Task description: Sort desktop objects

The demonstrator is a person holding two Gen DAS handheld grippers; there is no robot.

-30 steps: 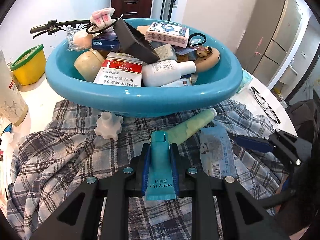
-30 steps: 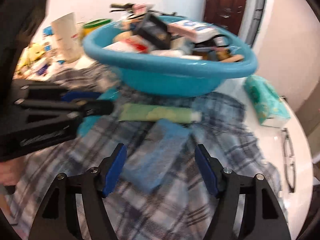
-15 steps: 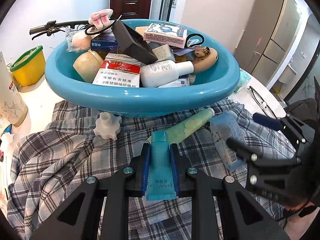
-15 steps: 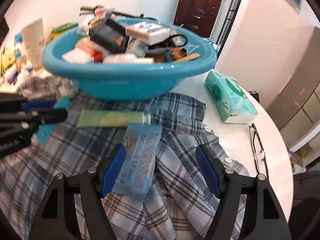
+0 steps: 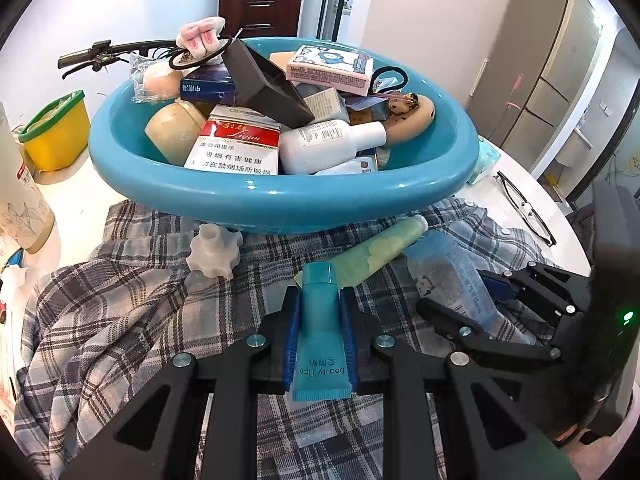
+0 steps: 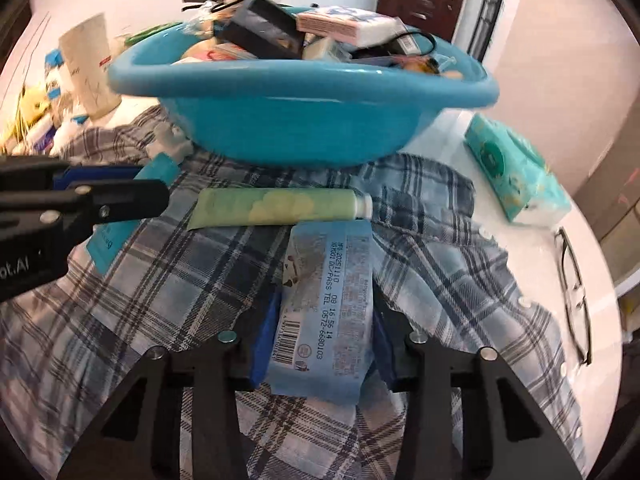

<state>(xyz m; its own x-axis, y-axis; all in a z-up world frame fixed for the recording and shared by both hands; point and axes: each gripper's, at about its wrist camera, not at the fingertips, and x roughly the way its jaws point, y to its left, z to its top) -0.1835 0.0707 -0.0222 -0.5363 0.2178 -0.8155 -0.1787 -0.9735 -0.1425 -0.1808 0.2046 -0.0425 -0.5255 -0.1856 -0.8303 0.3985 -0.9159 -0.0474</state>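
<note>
My left gripper [image 5: 319, 312] is shut on a teal tube [image 5: 320, 332] marked "Beauty Tips", held low over a plaid shirt [image 5: 120, 304]. My right gripper [image 6: 322, 320] is shut on a blue wipes packet [image 6: 324, 312] that lies on the shirt; it shows in the left wrist view [image 5: 456, 280] too. A pale green tube [image 6: 276, 210] lies across the shirt just beyond both. Behind it stands a blue basin [image 5: 280, 196] piled with boxes, a white bottle [image 5: 328, 146] and other small items.
A white knob-shaped piece [image 5: 214, 250] lies on the shirt in front of the basin. Glasses [image 6: 576, 292] and a green tissue pack [image 6: 516, 172] lie on the white table at the right. A yellow tub [image 5: 56, 132] and a paper cup [image 5: 20, 200] stand at the left.
My right gripper has moved forward around the blue wipes packet and closed on it. My left gripper has stayed shut on the teal tube, barely moving.
</note>
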